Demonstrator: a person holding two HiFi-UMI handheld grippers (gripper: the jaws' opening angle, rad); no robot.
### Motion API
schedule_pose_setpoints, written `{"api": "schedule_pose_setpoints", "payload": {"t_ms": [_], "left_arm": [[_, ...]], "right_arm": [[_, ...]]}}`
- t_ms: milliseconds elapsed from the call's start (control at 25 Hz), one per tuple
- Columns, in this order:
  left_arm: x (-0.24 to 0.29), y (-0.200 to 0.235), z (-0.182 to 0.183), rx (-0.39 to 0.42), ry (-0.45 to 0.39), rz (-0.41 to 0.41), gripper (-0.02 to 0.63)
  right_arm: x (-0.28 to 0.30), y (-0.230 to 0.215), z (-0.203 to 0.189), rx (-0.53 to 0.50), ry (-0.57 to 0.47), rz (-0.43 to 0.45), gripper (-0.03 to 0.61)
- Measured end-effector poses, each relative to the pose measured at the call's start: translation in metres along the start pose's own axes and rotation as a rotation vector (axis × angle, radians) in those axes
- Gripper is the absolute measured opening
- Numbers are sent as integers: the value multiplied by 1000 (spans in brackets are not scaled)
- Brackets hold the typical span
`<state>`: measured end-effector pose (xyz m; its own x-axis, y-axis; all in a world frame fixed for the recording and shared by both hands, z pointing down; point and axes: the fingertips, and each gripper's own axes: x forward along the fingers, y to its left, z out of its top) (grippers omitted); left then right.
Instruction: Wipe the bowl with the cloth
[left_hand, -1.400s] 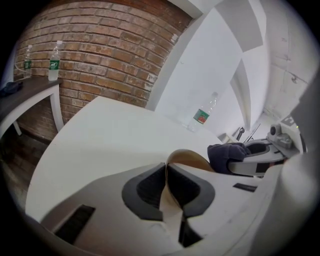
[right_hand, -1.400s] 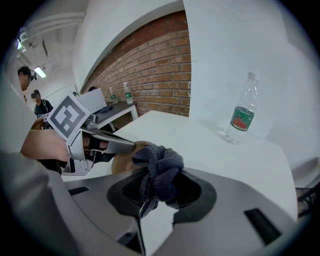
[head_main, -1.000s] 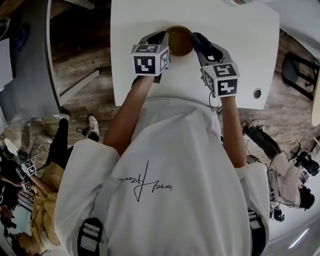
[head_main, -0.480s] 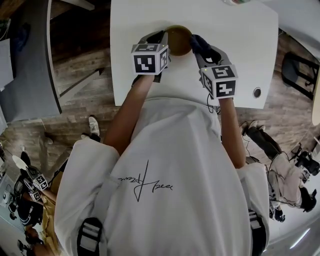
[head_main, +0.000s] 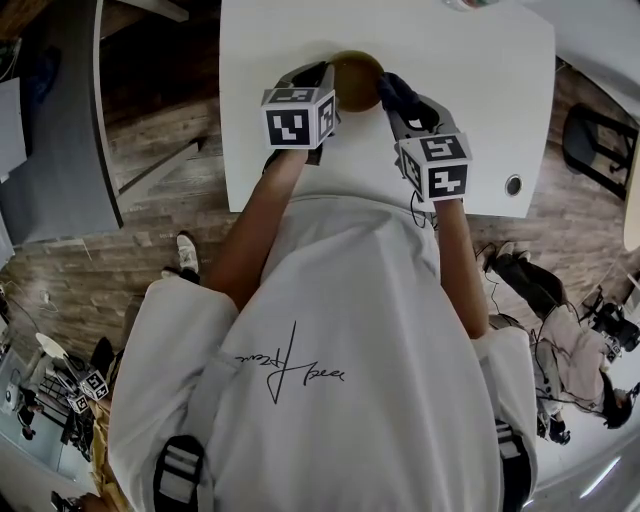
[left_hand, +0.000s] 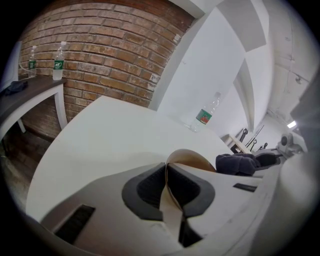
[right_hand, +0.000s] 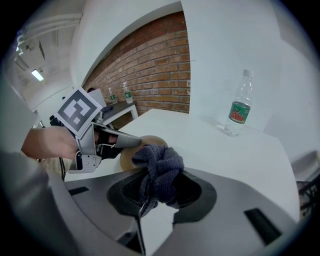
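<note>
At the top centre of the head view, the bowl (head_main: 355, 80) shows over the counter (head_main: 480, 70). The left claw (left_hand: 167, 182) is nearly closed, pinching its left rim. The right claw (right_hand: 157, 194), clamped on the bunched cloth (right_hand: 159, 167), sits just right of the bowl, having edged leftward toward it since a second ago.

We find the bowl (head_main: 357, 82) hemmed in on two sides. Our left gripper (left_hand: 167, 186) is clamped on the bowl's left rim, and our right gripper (right_hand: 159, 192), with the cloth (right_hand: 159, 170) bunched in its jaws, sits just beside the bowl's right. Beyond the bowl the white table (head_main: 480, 80) lies open. A water bottle (right_hand: 239, 107) stands well beyond the bowl, off to its right.
</note>
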<state>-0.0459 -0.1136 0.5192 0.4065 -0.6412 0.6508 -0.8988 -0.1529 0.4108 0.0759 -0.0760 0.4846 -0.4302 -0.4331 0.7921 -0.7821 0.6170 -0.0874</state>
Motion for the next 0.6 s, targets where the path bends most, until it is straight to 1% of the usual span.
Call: {"api": "schedule_pose_setpoints", "payload": {"t_ms": [280,600], "left_arm": [[6,-2,1,1,2,3,11],[3,-2,1,3,1,1,11]], "right_arm": [[0,-1,-5,20,2,5,103],[-4,8,-10,32,4,5,104]]}}
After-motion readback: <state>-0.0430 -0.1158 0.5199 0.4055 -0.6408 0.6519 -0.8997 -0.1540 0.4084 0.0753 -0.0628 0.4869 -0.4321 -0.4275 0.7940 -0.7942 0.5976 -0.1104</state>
